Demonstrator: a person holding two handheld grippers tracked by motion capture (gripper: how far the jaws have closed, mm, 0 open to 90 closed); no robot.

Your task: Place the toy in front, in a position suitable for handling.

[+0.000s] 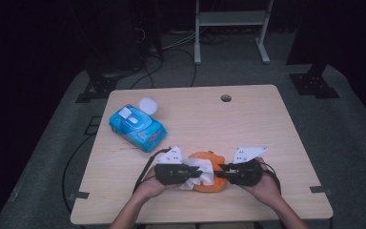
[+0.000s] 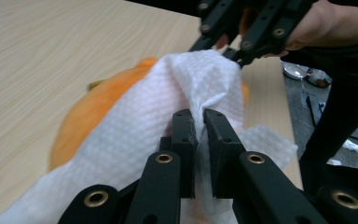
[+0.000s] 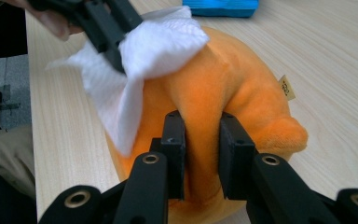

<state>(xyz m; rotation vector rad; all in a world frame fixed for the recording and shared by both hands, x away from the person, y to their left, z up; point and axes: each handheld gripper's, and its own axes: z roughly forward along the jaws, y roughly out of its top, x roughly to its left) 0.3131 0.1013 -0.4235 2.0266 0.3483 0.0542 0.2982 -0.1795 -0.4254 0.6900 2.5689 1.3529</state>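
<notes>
An orange plush toy (image 1: 209,179) lies on the wooden tabletop (image 1: 248,129), near its front edge at about 6 o'clock from the tabletop's middle. It is soft and rounded, with a short velvety nap, a smooth domed body and a stubby bulge jutting from one side; in the right gripper view a small tan label (image 3: 286,87) sticks out of its seam beside that bulge. A white wipe (image 1: 198,174), dimpled with a fine embossed pattern and creased into loose folds, is draped over the top and one flank of the toy, one corner trailing down onto the wood.

The left gripper (image 1: 198,174), at 9 o'clock from the toy, has its jaws drawn nearly together, pinching a fold of the wipe against the plush. The right gripper (image 1: 219,168), at 3 o'clock from the toy, has its jaws set partway apart and clamped on a ridge of orange plush that bulges up between them.

At about 10 o'clock from the toy, well apart from it, lies a blue wipes pack (image 1: 137,127) with its white lid flipped up. Toward 12 o'clock, near the far edge, there is a round cable hole (image 1: 226,98).
</notes>
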